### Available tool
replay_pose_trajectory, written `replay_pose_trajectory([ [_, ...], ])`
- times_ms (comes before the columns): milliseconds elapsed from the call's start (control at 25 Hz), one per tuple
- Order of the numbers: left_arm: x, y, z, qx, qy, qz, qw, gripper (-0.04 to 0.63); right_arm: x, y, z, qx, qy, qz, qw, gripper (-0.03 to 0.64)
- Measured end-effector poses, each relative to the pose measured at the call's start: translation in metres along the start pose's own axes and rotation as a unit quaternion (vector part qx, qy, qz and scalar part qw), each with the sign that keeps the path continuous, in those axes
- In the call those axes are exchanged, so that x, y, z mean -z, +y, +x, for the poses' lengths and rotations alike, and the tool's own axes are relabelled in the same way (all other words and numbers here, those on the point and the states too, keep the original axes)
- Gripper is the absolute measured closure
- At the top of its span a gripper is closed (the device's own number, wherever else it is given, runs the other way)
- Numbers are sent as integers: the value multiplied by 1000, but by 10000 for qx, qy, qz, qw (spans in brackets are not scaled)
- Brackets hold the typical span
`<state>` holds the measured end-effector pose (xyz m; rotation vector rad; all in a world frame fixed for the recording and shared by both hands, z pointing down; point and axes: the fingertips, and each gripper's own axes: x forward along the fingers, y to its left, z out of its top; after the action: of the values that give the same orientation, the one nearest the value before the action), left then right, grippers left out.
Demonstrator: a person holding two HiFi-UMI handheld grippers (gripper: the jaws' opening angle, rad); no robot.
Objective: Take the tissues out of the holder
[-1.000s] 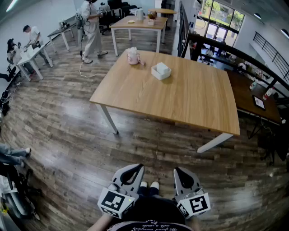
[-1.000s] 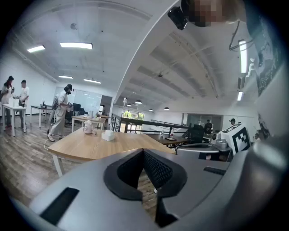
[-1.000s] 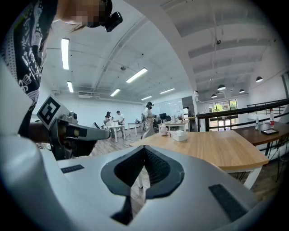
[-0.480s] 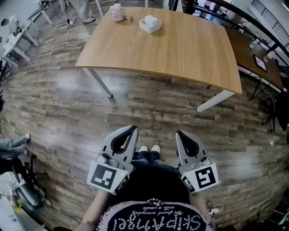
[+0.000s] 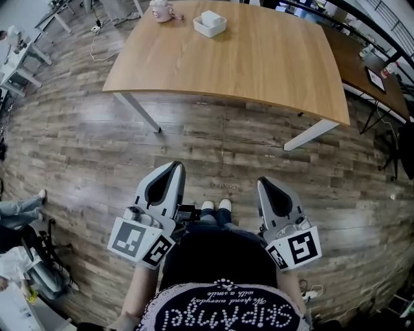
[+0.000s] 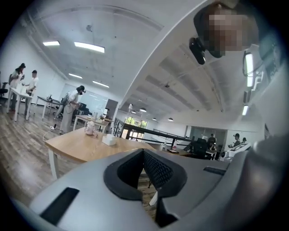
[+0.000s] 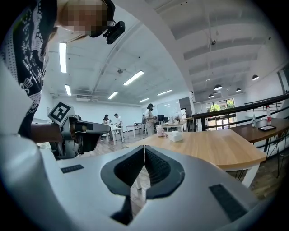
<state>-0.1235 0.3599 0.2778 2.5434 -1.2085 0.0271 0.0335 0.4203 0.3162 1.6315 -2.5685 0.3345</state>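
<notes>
The white tissue holder stands on the far part of the wooden table, next to a pink container. Both grippers are held low in front of the person's body, well short of the table. My left gripper is shut with nothing between its jaws. My right gripper is also shut and empty. In the left gripper view the holder shows small beyond the closed jaws; in the right gripper view it sits on the table ahead.
Wooden floor lies between me and the table's near edge. A dark desk and railing stand to the right. Other people work at white tables at the far left. The person's shoes show between the grippers.
The table has come nearer and slid toward the picture's top. Both grippers have risen in the picture and spread a little apart, jaws still shut.
</notes>
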Motion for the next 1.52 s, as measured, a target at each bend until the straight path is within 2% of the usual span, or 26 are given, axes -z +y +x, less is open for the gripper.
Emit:
replay_pose_trajectory([
  [200,2,23,4,-366,73,341,9987,591,6,-19,1,41,-9,21,10000,604],
  [320,1,28,6,-402,63,338,9986,591,9,-24,-2,115,61,26,9999,604],
  [600,-8,50,29,-293,99,225,9993,591,9,-38,21,321,204,186,9991,604],
  [1040,-31,113,62,-260,196,-25,9995,591,-16,-43,83,546,159,317,9979,604],
  [1280,-36,126,78,-81,235,-22,9997,591,-20,-47,97,723,111,343,9967,604],
  [1520,-35,131,88,-12,324,-14,9995,591,-17,-47,108,681,193,301,9970,604],
])
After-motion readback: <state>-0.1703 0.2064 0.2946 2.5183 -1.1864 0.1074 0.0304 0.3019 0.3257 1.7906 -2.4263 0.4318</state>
